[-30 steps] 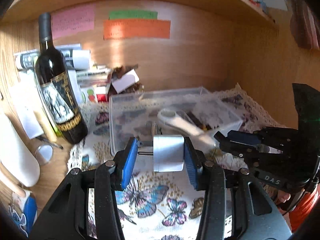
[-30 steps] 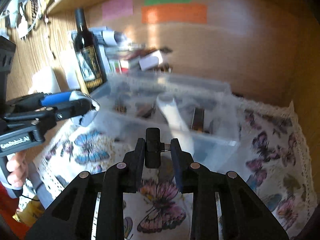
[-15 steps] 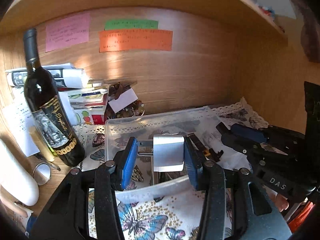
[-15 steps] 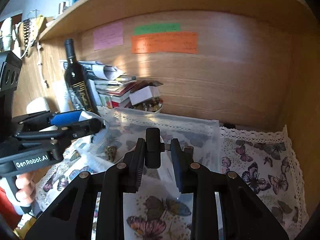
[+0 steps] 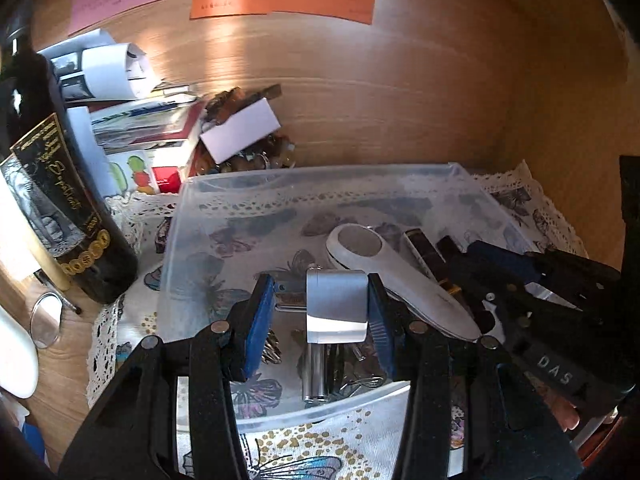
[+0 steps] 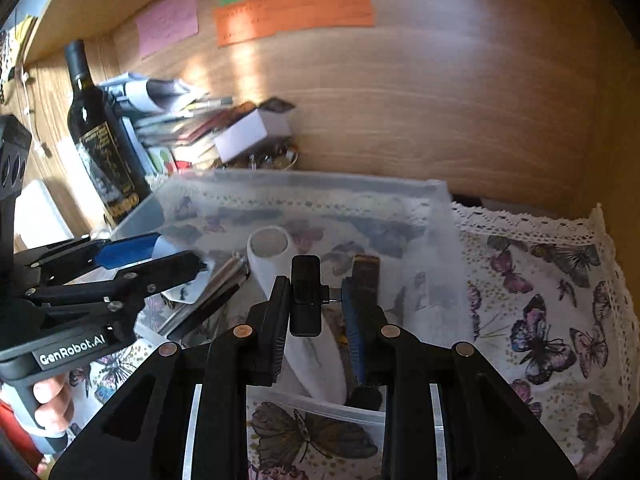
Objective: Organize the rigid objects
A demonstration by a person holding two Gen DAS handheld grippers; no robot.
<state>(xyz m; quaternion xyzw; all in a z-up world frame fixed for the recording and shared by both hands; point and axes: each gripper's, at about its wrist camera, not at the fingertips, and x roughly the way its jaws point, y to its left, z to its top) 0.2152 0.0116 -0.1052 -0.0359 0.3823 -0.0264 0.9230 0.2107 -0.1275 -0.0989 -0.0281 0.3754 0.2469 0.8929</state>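
My left gripper (image 5: pixel 320 312) is shut on a grey plug adapter (image 5: pixel 337 306), its metal prongs against the left blue pad, held over the clear plastic bin (image 5: pixel 240 420). My right gripper (image 6: pixel 316 300) is shut on a small black adapter (image 6: pixel 305 296), its connector tip against the right pad, also above the bin (image 6: pixel 436 216). In the bin lie a white handled magnifier (image 5: pixel 384 276), a dark flat bar (image 6: pixel 365 274), a metal cylinder (image 5: pixel 314 372) and several small metal bits. Each gripper shows in the other's view: the right (image 5: pixel 532 280), the left (image 6: pixel 120 264).
A dark wine bottle (image 5: pixel 52 200) stands left of the bin. Stacked papers and boxes (image 5: pixel 140 128) and a white box (image 5: pixel 240 130) sit behind it against the wooden back wall. A butterfly-print cloth (image 6: pixel 540 300) covers the shelf. A small round mirror (image 5: pixel 46 320) lies at the left.
Both grippers have moved forward and down over the bin, still holding their objects. The bin's contents now lie directly beneath the fingers.
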